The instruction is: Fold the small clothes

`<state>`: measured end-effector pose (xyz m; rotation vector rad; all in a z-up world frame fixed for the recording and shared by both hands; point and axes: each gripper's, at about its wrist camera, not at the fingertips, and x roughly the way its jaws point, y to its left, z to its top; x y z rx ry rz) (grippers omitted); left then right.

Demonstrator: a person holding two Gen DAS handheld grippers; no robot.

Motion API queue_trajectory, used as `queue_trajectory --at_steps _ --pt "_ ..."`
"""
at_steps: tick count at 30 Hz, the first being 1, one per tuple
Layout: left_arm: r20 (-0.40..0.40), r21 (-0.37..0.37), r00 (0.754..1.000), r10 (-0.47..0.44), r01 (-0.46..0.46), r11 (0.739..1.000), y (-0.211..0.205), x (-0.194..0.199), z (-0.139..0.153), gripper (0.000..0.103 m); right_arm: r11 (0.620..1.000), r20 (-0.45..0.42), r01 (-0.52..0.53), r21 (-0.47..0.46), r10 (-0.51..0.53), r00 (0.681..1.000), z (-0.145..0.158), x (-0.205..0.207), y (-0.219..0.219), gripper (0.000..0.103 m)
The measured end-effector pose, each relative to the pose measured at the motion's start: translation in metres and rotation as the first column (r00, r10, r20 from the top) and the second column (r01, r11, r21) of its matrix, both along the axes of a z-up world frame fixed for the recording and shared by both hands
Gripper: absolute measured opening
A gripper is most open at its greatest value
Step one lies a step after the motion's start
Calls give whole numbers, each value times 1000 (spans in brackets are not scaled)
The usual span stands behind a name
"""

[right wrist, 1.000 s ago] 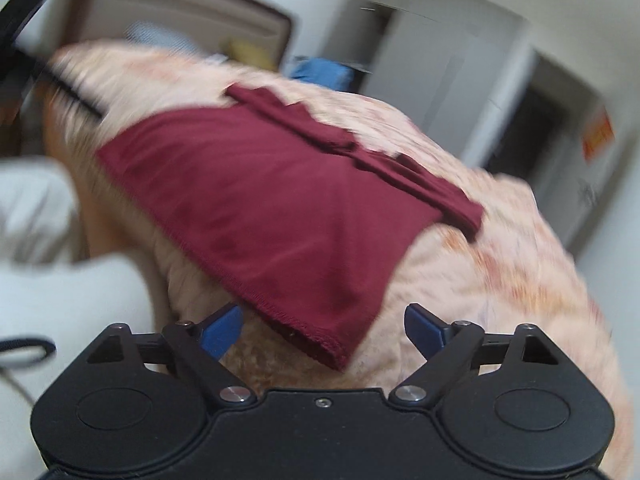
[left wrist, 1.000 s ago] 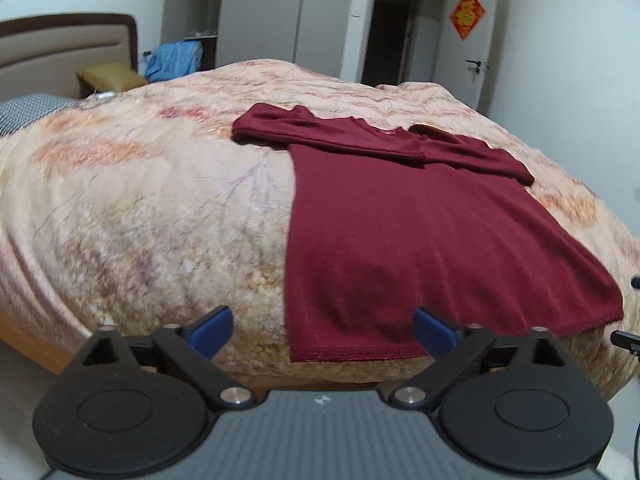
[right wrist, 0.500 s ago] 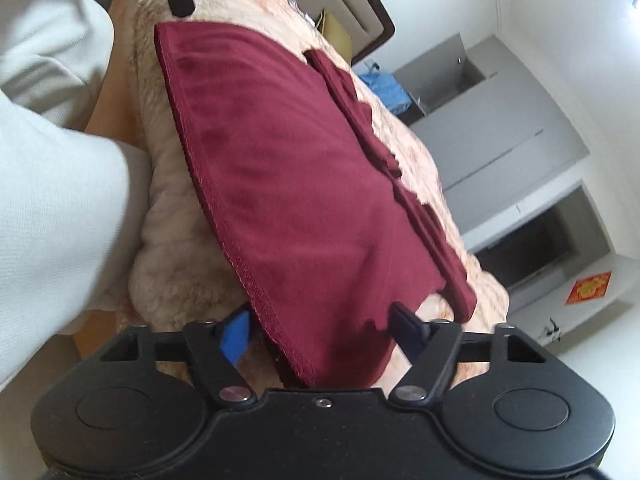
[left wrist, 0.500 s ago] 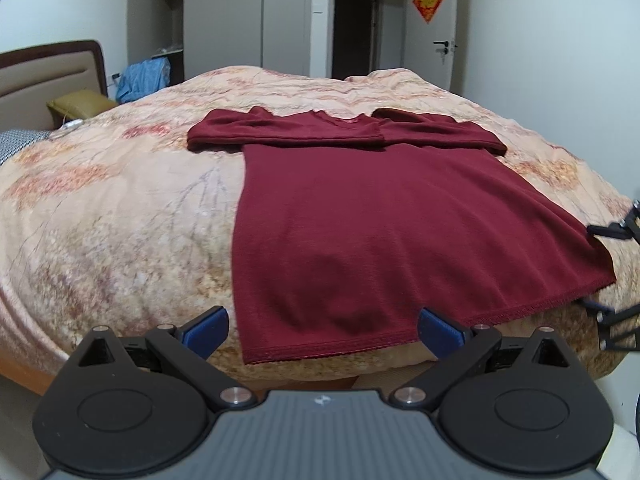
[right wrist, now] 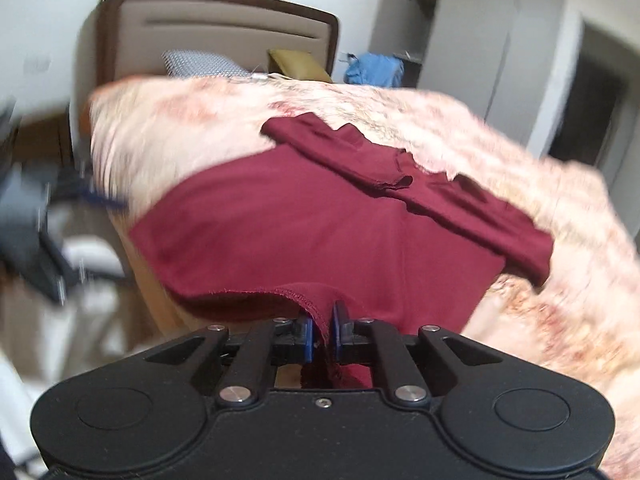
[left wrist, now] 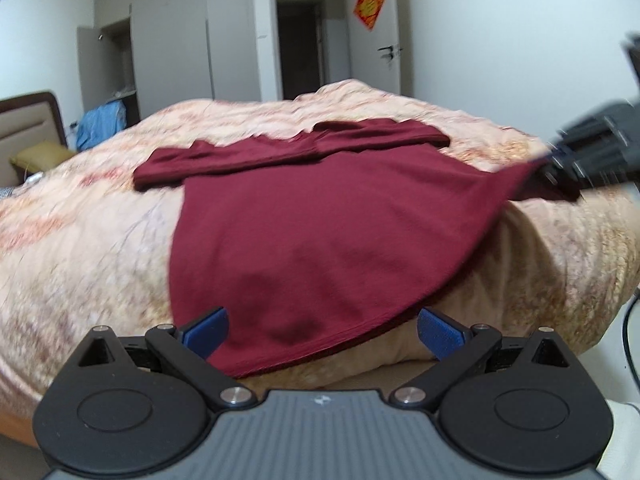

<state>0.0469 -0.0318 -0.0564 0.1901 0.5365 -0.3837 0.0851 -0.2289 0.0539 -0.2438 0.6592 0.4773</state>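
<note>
Pinching down hard, the right gripper (right wrist: 322,330) is seen with its blue pads (right wrist: 307,336) drawn almost together and the stitched hem of the maroon shirt (right wrist: 320,232) clamped between them. That corner of cloth is lifted off the bed (right wrist: 540,280), and a taut ridge of fabric is pulled up from the shirt's body towards the jaws. From the left wrist view, the same gripper (left wrist: 556,168) is caught as a dark blur at the right edge, with the shirt's (left wrist: 320,232) corner stretched up to it.

The left gripper (left wrist: 322,330) is held wide open, its two blue pads (left wrist: 204,330) standing well apart, and nothing is gripped. The near hem of the shirt is framed between them, hanging over the edge of the peach patterned bedspread (left wrist: 80,240); whether the left pad touches the cloth cannot be told.

The rest of the shirt is laid flat across the bed, with both sleeves (left wrist: 248,156) folded across the chest at the far end. A headboard (right wrist: 216,36), a patterned pillow (right wrist: 200,62) and a blue garment (right wrist: 374,68) are seen beyond.
</note>
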Motion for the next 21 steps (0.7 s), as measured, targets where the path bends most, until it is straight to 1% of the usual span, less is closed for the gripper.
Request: queue_trajectory --at_steps 2,3,5,8,12,15,17,19,20,21 --pt "9 2 1000 -24 24 1000 -11 0 0 103 1000 -30 -7 12 7 1000 9 12 4 10" --pt "15 2 999 -38 38 999 -16 0 0 103 1000 -31 -15 2 15 999 14 16 6 10" --pt "33 15 998 -46 46 999 -27 1 0 103 999 -16 -38 -22 38 999 22 17 10 10" --pt "65 23 997 -50 49 999 -46 5 1 103 998 -6 -65 -15 65 998 32 21 15 9" --pt "88 -6 994 -61 62 998 -70 16 3 103 997 8 -81 11 81 997 42 23 18 9" --pt "75 -31 997 -30 32 999 -87 33 3 103 997 17 -75 37 74 997 49 23 16 9" --pt "64 -32 998 -2 4 999 -93 43 4 103 996 29 -63 57 61 998 54 21 12 9" --pt "66 -9 997 29 -28 1000 -95 48 3 99 997 47 -49 66 46 998 58 17 6 9" --pt "74 9 996 42 -43 999 -93 50 2 94 997 53 -40 72 36 998 60 15 3 8" --pt "80 30 996 51 -54 998 -89 52 0 87 996 55 -30 84 26 998 61 13 -1 8"
